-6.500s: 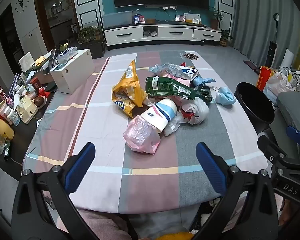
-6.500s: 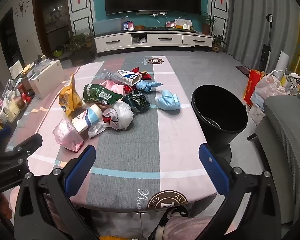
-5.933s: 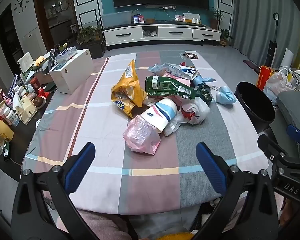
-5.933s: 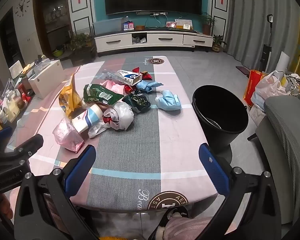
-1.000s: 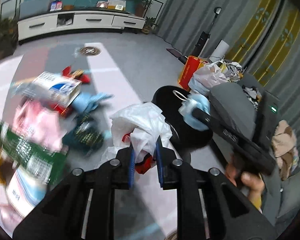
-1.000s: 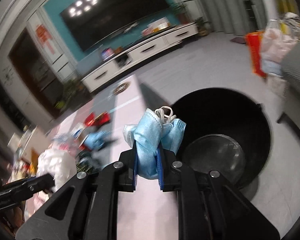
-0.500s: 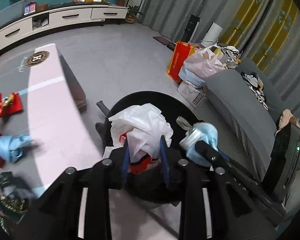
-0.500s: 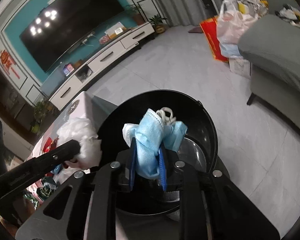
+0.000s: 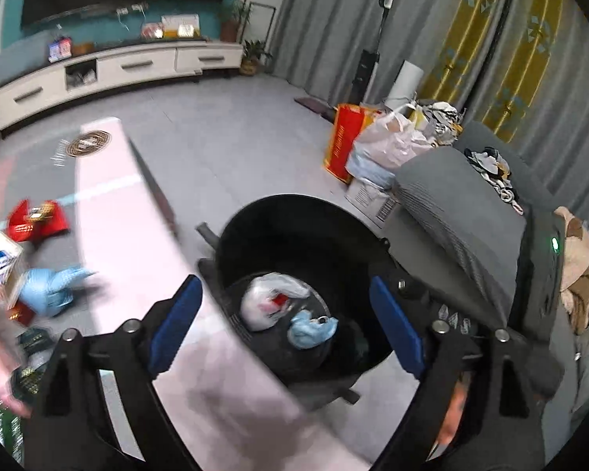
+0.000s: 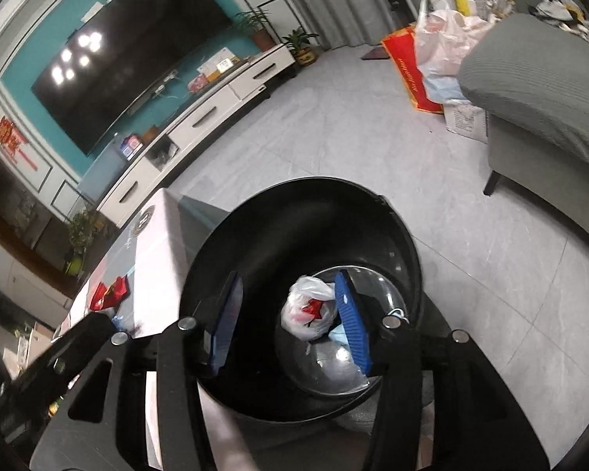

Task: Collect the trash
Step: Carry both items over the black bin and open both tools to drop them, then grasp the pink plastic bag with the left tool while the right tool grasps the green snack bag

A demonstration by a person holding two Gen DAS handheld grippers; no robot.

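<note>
The mouth of the black bin stands open and unblocked from above; only a white plastic bag and a blue face mask lie low on its bottom, well under the rim. Left of it the counter edge sits just beside the bin wall, leaving a narrow gap. On the other side the grey sofa stands near, with bags piled on the floor past it. Beyond the bin the tiled floor lies bare up to the TV cabinet. On the counter, wrappers and a blue glove crowd the left part, while the strip along the bin side is bare.
</note>
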